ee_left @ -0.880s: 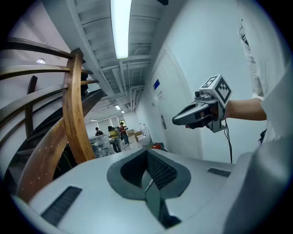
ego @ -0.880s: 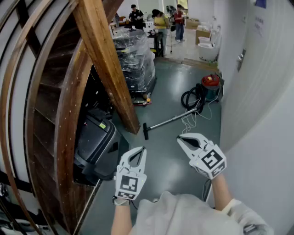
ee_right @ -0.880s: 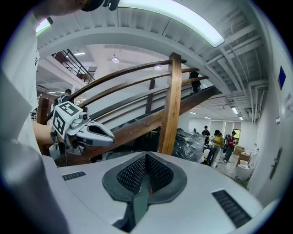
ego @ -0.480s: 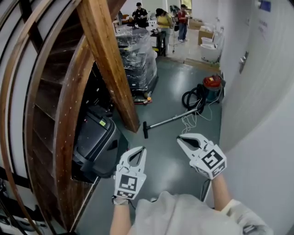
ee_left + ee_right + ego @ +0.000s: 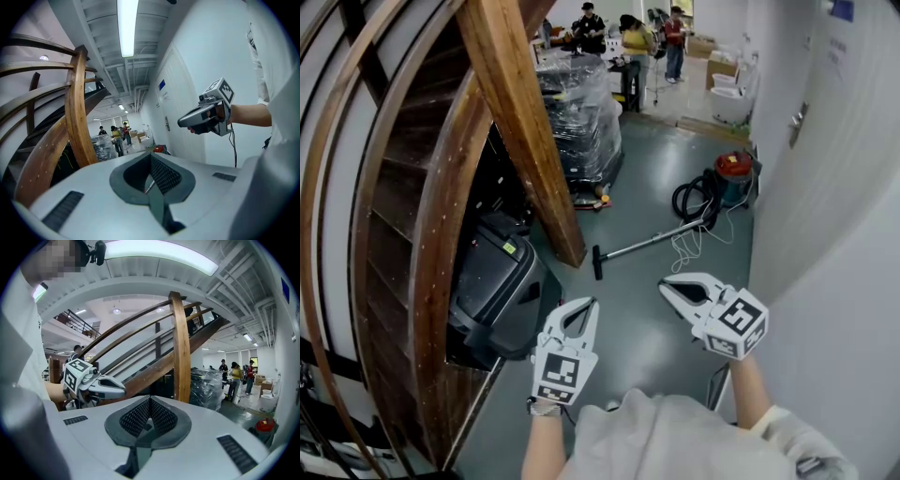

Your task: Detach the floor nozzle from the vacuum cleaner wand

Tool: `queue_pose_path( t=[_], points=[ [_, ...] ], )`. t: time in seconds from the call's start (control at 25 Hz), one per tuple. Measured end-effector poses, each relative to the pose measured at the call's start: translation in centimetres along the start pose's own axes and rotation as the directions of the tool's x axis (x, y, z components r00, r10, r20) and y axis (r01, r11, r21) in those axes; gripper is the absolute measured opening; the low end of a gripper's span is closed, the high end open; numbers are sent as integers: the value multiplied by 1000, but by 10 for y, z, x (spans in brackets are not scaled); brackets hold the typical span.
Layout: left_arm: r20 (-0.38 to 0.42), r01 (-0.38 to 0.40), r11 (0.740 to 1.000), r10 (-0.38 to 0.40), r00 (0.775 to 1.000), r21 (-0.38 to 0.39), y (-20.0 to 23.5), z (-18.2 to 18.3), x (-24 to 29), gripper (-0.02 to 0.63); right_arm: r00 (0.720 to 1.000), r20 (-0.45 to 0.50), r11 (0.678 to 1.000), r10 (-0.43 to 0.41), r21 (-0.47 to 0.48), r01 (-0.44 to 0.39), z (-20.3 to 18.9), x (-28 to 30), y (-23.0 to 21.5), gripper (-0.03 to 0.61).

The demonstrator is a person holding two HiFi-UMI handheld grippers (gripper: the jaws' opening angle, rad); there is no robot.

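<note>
**Both jaws clenched on nothing, floor nozzle well ahead on the floor**

The left gripper [image 5: 592, 303] has its jaws pressed together with nothing between them; its own view shows the ribbed pads meeting at the tip. The right gripper [image 5: 664, 281] is likewise clenched and empty. In the head view both point away from the person, held side by side above the grey floor [image 5: 656, 328], the right one at 2 o'clock of the left.

The floor nozzle [image 5: 598, 262] lies on the floor at 12 o'clock of the left gripper's tip, well apart from both grippers. It is joined to the vacuum cleaner wand [image 5: 647, 244], which runs from it toward 2 o'clock. There the wand meets a coiled black hose [image 5: 692, 199], with the red-topped canister [image 5: 733, 169] just beyond, near the white wall [image 5: 825, 234].

At 10 o'clock of the nozzle rises a slanted wooden stair beam [image 5: 520, 131]. A black case [image 5: 497, 291] sits under the stairs at 9 o'clock of the left gripper. A plastic-wrapped pallet load [image 5: 581, 122] stands at 12 o'clock of the nozzle, and people [image 5: 628, 42] stand far behind it.
</note>
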State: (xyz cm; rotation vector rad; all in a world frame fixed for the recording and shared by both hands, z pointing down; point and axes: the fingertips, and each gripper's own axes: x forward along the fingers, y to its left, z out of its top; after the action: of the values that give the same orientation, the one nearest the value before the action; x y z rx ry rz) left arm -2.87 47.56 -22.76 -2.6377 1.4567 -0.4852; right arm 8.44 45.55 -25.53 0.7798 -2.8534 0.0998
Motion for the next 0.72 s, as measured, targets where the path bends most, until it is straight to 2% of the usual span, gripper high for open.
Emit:
queue_pose_path(
  t=[0.24, 0.52, 0.72],
  points=[
    [-10, -7, 1000, 7, 1000, -1, -5, 1, 3, -3, 999, 3, 999, 35, -2, -35, -2, -4, -1, 26],
    [-22, -28, 999, 28, 999, -23, -16, 0, 11, -3, 996, -85, 997, -5, -74, -1, -23, -10, -15, 28],
    [-26, -44, 999, 43, 999, -30, -25, 3, 21, -3, 997, -69, 999, -20, -48, 16, -24, -25, -30, 26]
  ],
)
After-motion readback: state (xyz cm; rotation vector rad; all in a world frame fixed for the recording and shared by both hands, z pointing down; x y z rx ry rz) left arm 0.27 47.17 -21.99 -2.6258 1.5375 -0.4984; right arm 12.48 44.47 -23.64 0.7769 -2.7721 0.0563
